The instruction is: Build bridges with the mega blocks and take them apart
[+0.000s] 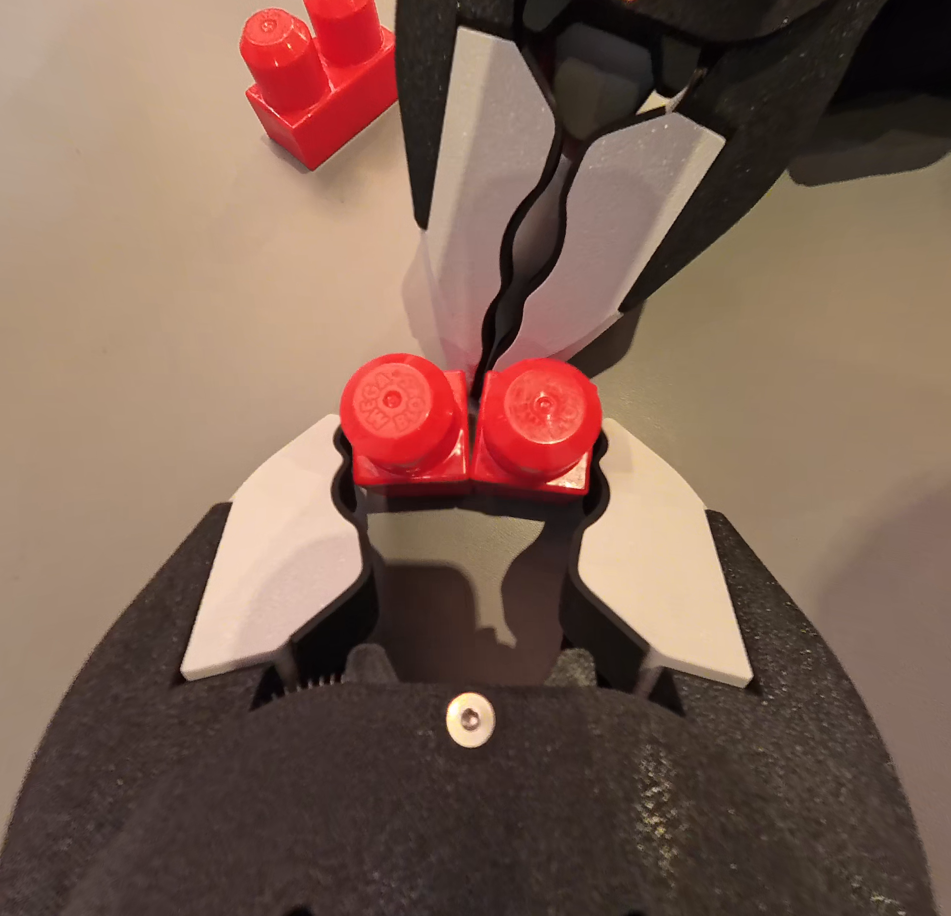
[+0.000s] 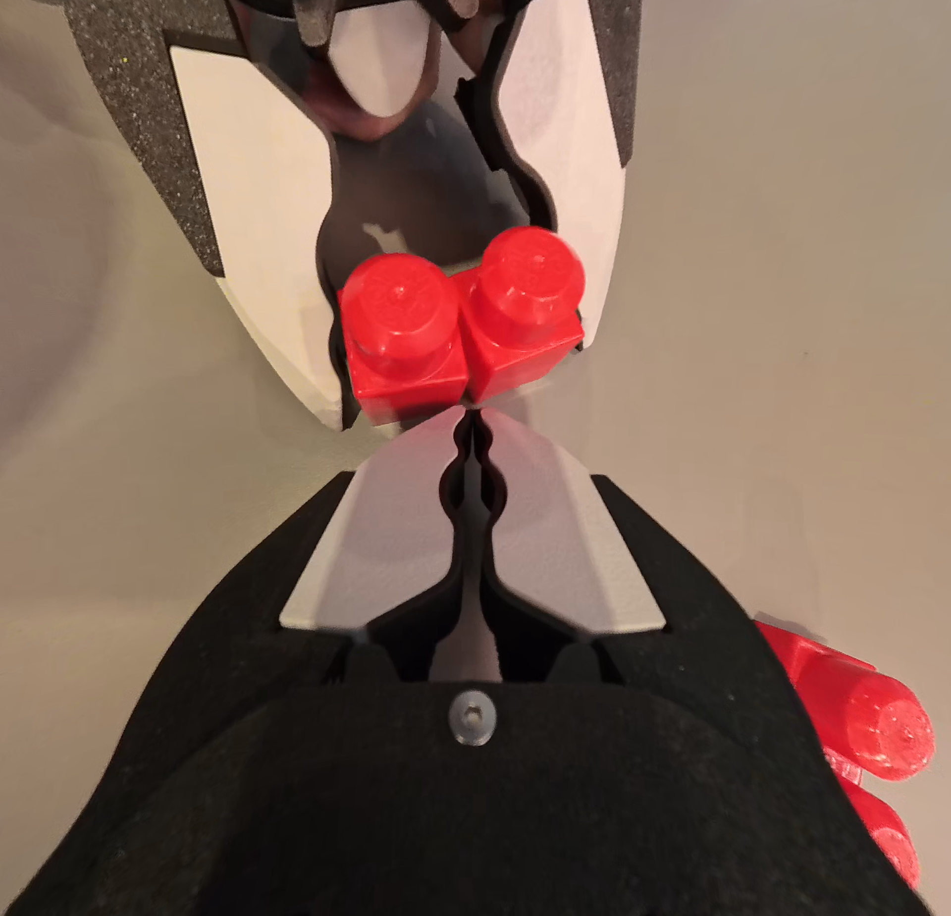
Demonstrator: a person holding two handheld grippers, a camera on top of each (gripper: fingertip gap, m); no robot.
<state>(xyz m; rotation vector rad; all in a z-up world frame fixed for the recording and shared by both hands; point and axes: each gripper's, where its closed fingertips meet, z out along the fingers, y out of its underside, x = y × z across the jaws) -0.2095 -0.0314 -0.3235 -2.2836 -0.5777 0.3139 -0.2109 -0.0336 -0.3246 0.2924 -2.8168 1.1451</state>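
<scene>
Two hand-held grippers face each other over a plain beige desk (image 1: 128,299), which fills the background of both views. The left hand-held gripper (image 1: 471,459) is the biggest thing in its own view. It is open about as wide as two small blocks set side by side, and its pale fingers (image 1: 288,546) press on the outer faces of that pair, pinching them together.

The right hand-held gripper (image 2: 472,418) comes in from the opposite side. Its jaws are drawn nearly together, with only a thin wavy slit between them, and nothing is held in them. Its tips sit right at the seam between the two blocks; whether they actually touch the plastic cannot be told.

A two-stud red block (image 1: 319,68) lies alone on the desk, well apart from the pair and beyond the left gripper's reach. In the right wrist view it shows at the lower right edge, half hidden.

Smallest are the two single-stud red blocks (image 1: 471,428), standing studs up and touching each other, slightly splayed at the top.

This looks like the pillar-setting step of a bridge: the two small blocks are being squared up as supports. Next, the two-stud block probably needs fetching and pressing down across both studs, which calls for the pair to stay aligned and level.
</scene>
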